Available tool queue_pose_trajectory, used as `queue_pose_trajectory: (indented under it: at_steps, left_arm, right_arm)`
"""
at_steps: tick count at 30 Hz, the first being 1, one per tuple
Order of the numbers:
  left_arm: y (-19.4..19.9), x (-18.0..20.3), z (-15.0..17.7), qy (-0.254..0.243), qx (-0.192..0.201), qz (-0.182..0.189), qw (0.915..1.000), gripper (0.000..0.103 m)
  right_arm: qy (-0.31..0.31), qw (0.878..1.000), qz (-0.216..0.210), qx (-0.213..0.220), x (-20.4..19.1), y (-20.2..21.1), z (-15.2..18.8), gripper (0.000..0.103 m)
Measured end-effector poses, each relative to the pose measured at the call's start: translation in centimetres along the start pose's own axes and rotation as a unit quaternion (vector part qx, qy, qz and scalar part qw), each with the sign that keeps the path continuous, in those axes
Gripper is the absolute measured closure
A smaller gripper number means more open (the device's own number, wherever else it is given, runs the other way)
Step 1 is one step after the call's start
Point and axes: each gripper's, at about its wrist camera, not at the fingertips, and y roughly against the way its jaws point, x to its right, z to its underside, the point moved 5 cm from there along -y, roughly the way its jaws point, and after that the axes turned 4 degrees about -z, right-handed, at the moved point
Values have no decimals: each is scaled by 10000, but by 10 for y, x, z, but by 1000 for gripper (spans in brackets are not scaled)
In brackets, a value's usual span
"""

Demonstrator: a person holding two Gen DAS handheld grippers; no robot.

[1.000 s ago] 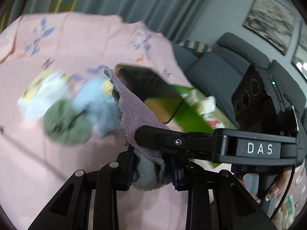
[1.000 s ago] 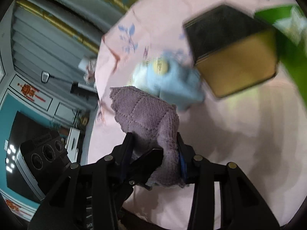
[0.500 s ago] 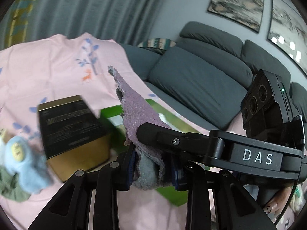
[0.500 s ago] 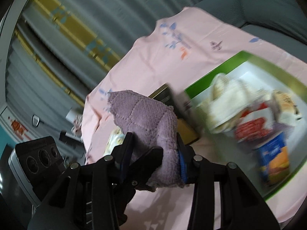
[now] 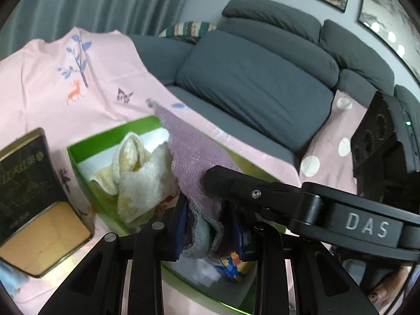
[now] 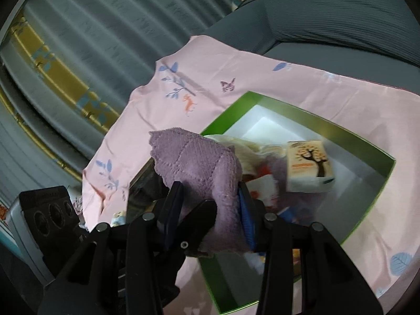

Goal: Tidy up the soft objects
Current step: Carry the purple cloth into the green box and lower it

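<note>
A purple towel (image 5: 193,157) is pinched by both grippers at once. My left gripper (image 5: 210,232) is shut on its folded lower end. My right gripper (image 6: 210,210) is shut on the same purple towel (image 6: 202,168), which bulges up between its jaws. Both hold it above a green box (image 6: 367,204) with white inner walls. Inside the green box (image 5: 78,155) lie a cream towel (image 5: 136,173), a tissue pack with a tree print (image 6: 309,166) and a red-and-white item (image 6: 262,187). The other gripper's black arm (image 5: 302,204) crosses the left wrist view.
The box sits on a pink printed sheet (image 5: 52,84) over a grey sofa (image 5: 257,84). A black-and-gold tin (image 5: 31,202) stands left of the box. A light blue soft toy (image 6: 118,215) peeks out beyond it. Curtains hang behind.
Both grippers swung sideways together with the purple towel, from above the blue toy and green cloth, past the tin, to over the green box. Their grip did not change.
</note>
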Motion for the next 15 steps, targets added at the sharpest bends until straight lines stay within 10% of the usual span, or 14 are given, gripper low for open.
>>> queue_pose_trajectory:
  at_steps: [15]
  left_arm:
    - [-41, -7, 4, -199, -403, -427, 9981, 72]
  right_arm:
    - [-147, 9974, 698, -76, 25, -20, -8, 66]
